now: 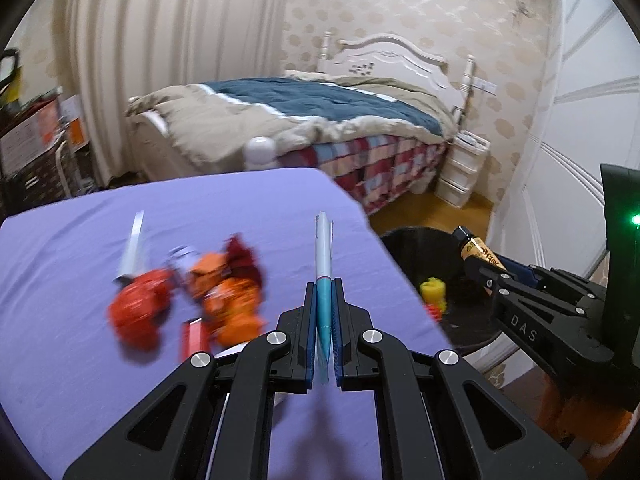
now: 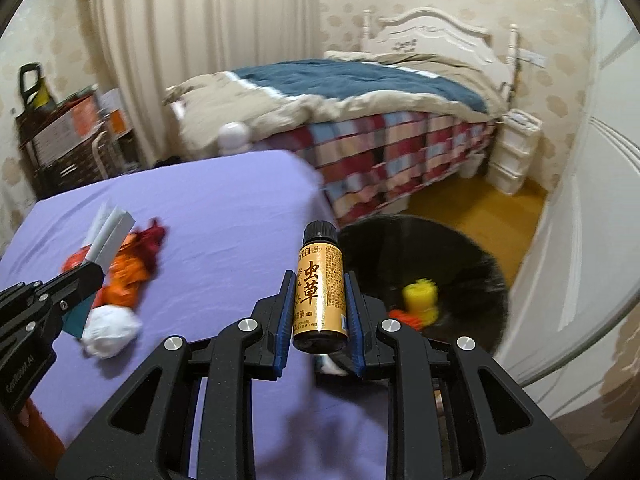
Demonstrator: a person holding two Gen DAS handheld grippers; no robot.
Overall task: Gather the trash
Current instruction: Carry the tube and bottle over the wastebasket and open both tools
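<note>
bin [image 2: 472,248]: yellow item [image 2: 420,298] (blurred) | left fingers [image 1: 323,300] pinch packet [image 1: 323,248] | right fingers [image 2: 320,300] clamp bottle [image 2: 320,292]

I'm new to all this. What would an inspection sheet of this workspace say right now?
Surface: table under a purple cloth.
Job's things: black trash bin beside the table, yellow item inside; orange and red wrappers and white wad on the cloth.
Clutter: nothing seen.
Grippers: left gripper shut on teal packet; right gripper shut on small bottle.
Cables: nothing seen.
Surroundings: bed, curtain, white drawers.
</note>
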